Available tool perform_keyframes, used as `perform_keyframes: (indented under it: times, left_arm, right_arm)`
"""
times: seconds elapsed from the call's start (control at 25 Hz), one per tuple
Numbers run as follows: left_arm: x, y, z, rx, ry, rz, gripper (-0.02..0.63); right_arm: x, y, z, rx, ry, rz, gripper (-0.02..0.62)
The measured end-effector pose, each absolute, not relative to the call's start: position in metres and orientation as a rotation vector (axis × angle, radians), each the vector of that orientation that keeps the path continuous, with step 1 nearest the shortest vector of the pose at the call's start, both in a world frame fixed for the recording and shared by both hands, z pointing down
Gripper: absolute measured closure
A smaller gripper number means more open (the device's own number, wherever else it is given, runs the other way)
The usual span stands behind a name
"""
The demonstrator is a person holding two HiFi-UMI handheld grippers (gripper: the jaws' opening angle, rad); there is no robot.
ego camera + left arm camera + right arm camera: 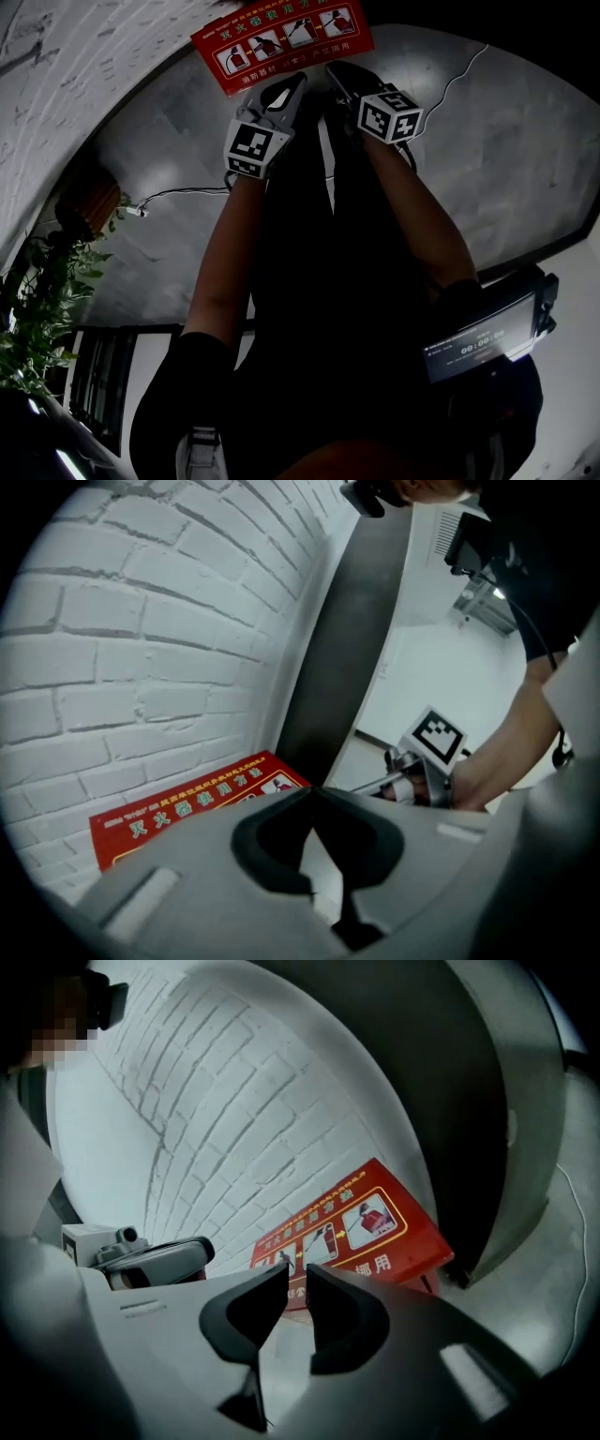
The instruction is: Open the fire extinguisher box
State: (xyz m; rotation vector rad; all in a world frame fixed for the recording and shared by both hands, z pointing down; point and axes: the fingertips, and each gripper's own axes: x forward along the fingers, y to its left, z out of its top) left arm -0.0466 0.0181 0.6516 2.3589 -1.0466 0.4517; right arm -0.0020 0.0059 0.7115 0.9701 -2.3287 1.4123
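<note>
The fire extinguisher box [281, 37] is red, with a picture label and white print on its top, and stands on the floor against the white brick wall. My left gripper [296, 84] and right gripper [336, 75] both hover just in front of it, close together. In the left gripper view the box [187, 808] lies beyond my left gripper [314, 791], whose jaw tips touch with nothing between them. In the right gripper view the box [375, 1227] sits just past my right gripper [298, 1279]; its jaws stand slightly apart and empty.
A white brick wall [159, 639] runs behind the box, and a dark pillar [347, 639] stands to its right. A thin cable [450, 80] trails over the grey floor tiles. A potted plant [47, 300] stands at the left, and a device with a lit display [483, 342] shows at the right.
</note>
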Motion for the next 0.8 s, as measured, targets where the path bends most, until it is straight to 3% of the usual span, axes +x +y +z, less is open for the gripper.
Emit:
perform_keyframes:
  times: [0.6,0.8]
  left_arm:
    - [-0.036,0.016,0.68,2.343,-1.01,0.455,0.603]
    - [-0.038,0.023,0.686,2.322,-1.008,0.463,0.603]
  right_arm:
    - [0.0,0.02,0.786,1.03,-2.143,1.95,0.442]
    - [-0.002,0.014,0.792,1.011,-2.152,2.01,0.439]
